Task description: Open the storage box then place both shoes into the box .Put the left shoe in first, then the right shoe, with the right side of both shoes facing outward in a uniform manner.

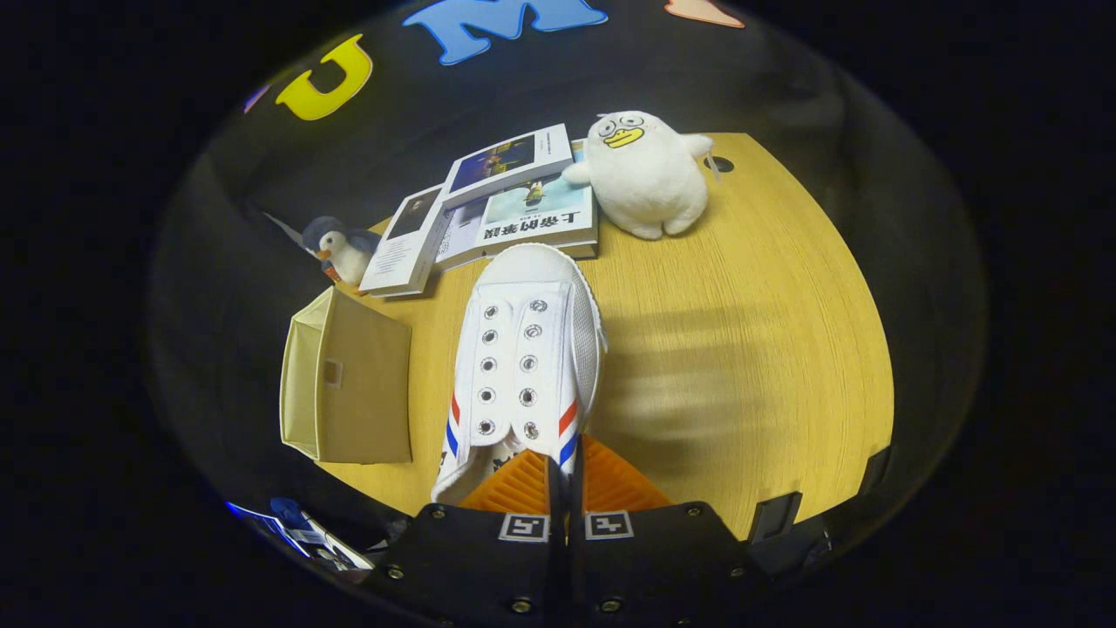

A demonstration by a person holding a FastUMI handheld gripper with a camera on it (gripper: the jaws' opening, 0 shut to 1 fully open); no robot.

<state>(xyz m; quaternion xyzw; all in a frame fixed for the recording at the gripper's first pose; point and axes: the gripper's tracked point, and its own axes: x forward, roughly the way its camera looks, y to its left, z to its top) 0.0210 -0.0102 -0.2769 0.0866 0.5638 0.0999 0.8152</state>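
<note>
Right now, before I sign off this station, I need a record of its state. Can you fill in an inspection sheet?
Surface: wooden table, bare to the right of the shoe.
Job's things: white shoe with red and blue stripes, toe pointing away, held up over the table; beige storage box to its left, on the table edge.
Clutter: books beyond the shoe's toe; white duck plush beside them; penguin plush behind the box.
Grippers: gripper with jaws closed on the shoe's heel end.
Cables: nothing seen.
Surroundings: black cloth wall.
</note>
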